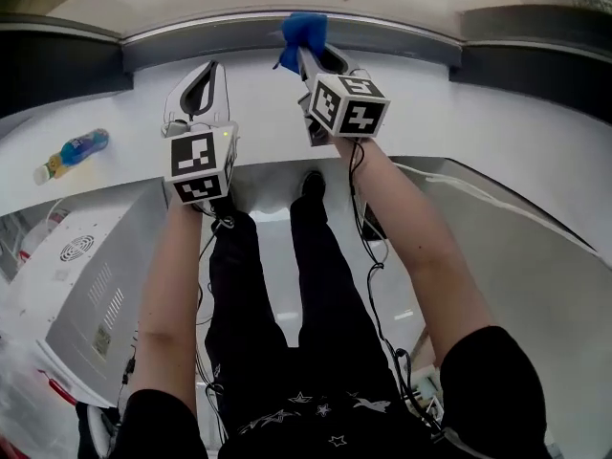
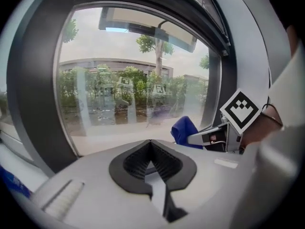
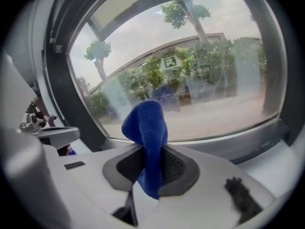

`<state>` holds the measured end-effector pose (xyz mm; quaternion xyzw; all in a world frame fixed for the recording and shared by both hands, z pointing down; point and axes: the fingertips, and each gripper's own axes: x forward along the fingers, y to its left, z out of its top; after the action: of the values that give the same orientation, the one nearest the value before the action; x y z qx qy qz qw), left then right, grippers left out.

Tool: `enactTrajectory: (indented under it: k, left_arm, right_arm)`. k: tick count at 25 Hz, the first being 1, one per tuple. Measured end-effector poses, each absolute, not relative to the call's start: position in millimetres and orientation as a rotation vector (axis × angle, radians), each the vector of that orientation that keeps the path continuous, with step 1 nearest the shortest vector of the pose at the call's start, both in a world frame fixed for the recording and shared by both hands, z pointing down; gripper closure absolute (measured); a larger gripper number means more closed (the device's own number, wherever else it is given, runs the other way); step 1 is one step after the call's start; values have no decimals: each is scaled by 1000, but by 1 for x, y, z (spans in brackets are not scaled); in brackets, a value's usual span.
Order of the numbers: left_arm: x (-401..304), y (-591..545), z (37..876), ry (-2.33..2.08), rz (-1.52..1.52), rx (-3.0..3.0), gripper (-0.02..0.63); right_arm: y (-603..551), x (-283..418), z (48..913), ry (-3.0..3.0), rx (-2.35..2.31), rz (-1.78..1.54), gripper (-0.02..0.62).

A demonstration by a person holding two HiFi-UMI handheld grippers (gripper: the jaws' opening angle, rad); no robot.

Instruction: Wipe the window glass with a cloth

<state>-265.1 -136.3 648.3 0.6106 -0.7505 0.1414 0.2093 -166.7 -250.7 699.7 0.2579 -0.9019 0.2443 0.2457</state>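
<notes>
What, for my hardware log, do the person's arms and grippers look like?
The left gripper and right gripper are white plastic shells with dark grey ribbed pads. Each carries a white cube with black square markers. From both trail black cables along the arms. The person wears short black sleeves.

Blue cloth (image 3: 145,128) bunched upright, apparently by window glass (image 3: 200,70)

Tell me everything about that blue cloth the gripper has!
The blue cloth looks soft and fuzzy, like a small towel. It is bunched into a fold and pinched by the right gripper, which is shut on it. Its rounded top pokes out past the jaws, and a tail hangs back behind them. It is close to the window glass; I cannot tell if they touch.
</notes>
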Motion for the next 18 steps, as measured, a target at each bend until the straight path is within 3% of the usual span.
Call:
enactTrajectory:
  k: [9, 18]
  left_arm:
    - [-370, -49, 669, -2177, 357, 1497, 600]
    - [-400, -24, 685, -2156, 352, 1450, 600]
  right_arm:
    - [-155, -334, 717, -2483, 393, 582, 518]
    - [-102, -419, 735, -2466, 152, 499, 518]
